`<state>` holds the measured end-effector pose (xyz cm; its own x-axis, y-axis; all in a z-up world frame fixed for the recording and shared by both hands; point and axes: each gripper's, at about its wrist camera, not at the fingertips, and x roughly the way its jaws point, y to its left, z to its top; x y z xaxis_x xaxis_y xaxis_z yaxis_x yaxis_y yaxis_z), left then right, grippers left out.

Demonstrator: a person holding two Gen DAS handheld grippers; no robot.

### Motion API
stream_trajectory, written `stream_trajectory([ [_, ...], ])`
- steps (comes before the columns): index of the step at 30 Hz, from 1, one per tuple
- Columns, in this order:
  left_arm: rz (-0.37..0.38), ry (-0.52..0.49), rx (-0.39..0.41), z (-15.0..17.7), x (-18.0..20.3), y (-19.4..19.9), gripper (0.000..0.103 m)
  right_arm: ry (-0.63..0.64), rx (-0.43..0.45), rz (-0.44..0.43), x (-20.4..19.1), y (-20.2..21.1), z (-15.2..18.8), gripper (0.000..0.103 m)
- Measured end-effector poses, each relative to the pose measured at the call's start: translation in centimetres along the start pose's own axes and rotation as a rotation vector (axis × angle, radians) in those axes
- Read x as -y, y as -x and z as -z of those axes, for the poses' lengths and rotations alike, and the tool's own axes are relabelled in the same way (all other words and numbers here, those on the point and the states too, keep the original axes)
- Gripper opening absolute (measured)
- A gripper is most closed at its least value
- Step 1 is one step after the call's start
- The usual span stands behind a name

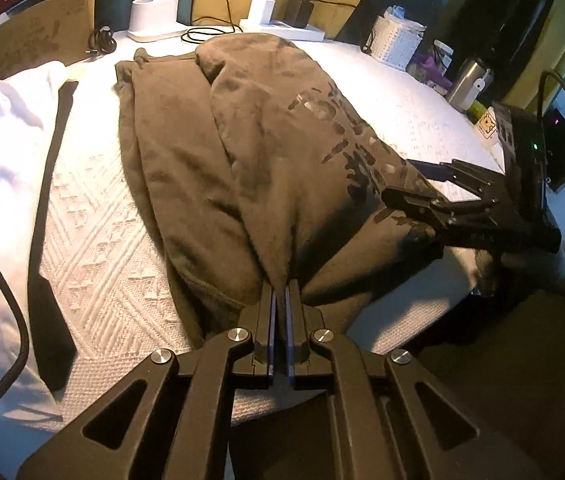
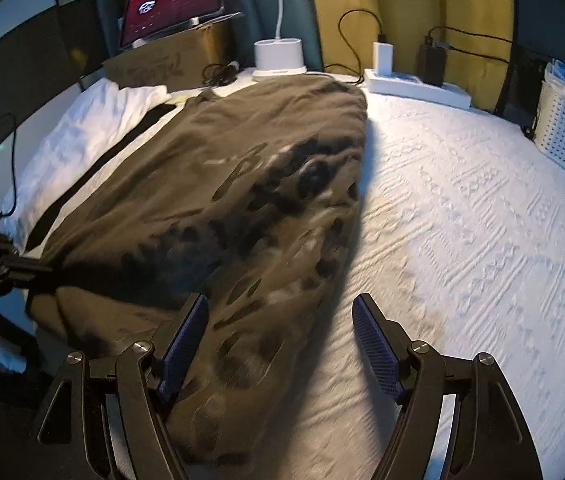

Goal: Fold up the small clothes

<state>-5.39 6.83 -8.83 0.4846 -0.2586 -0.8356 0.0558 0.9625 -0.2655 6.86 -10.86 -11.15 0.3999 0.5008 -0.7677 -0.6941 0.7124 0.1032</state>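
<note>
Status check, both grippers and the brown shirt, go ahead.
Left gripper shut on brown shirt hem. Right gripper open, straddling shirt edge, not gripping. White garment with black strip alongside, apart.

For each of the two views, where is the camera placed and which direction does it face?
Left wrist: on the left gripper, facing down its shut fingers, which pinch the brown garment; the right gripper shows at the right.
Right wrist: on the right gripper, facing down its open fingers over the garment's edge.
Shared: garment, white bedspread, power strip.
</note>
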Motion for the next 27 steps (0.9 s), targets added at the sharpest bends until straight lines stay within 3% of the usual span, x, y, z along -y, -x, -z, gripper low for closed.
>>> stream_trajectory([
  [7,0.015,-0.018,0.005,-1.1,0.4,0.6,0.005,-0.037,0.054,0.029,1.0,3.0,1.2,0.076],
  [9,0.007,-0.007,0.025,-1.4,0.2,0.5,0.025,-0.050,0.053,0.037,1.7,3.1,1.4,0.076],
  [10,-0.003,0.001,0.028,-1.6,0.1,0.3,0.047,-0.052,0.044,0.047,1.8,2.8,1.6,0.076],
  [11,-0.006,0.009,0.027,-1.6,-0.1,0.0,0.052,-0.048,0.030,0.058,1.8,2.4,1.9,0.076],
  [14,-0.038,-0.009,-0.037,-0.7,-0.2,-1.6,0.052,-0.028,0.028,0.064,1.3,2.2,2.8,0.076],
  [21,-0.053,-0.026,-0.043,-0.2,-0.2,-1.0,0.052,-0.009,0.022,0.057,1.2,3.4,3.9,0.076],
  [27,-0.042,-0.066,0.056,-2.2,-0.2,1.9,0.052,-0.010,0.056,0.084,2.2,5.5,2.7,0.076],
])
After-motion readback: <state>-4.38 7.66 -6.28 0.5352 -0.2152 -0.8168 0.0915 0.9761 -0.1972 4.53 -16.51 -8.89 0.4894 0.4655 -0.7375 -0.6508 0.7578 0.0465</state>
